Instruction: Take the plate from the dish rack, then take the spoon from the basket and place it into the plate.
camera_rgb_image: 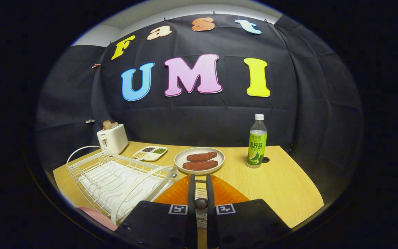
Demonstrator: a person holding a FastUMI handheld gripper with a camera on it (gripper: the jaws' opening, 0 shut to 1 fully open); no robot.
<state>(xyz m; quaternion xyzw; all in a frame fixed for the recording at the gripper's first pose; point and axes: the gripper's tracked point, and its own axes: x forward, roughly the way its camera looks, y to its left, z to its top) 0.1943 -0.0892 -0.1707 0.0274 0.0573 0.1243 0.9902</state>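
1. Fingers [192, 188] of the gripper [200, 181] stand nearly closed, with a narrow gap, and they clamp the handle of the spoon [201, 203], which runs between them.
2. Orange plate [225, 194] lies on the table [282, 180] directly under and just ahead of the fingers, so the spoon is above it.
3. White dish rack [116, 176] stands to the left, just beside the orange plate.
4. Farther, a round plate with two brown food pieces [199, 160] sits beyond the fingers.
5. Left of it lies a small divided tray [150, 153], and behind the tray stands a white toaster [113, 138].
6. A green bottle [257, 143] stands at the far right, well apart.
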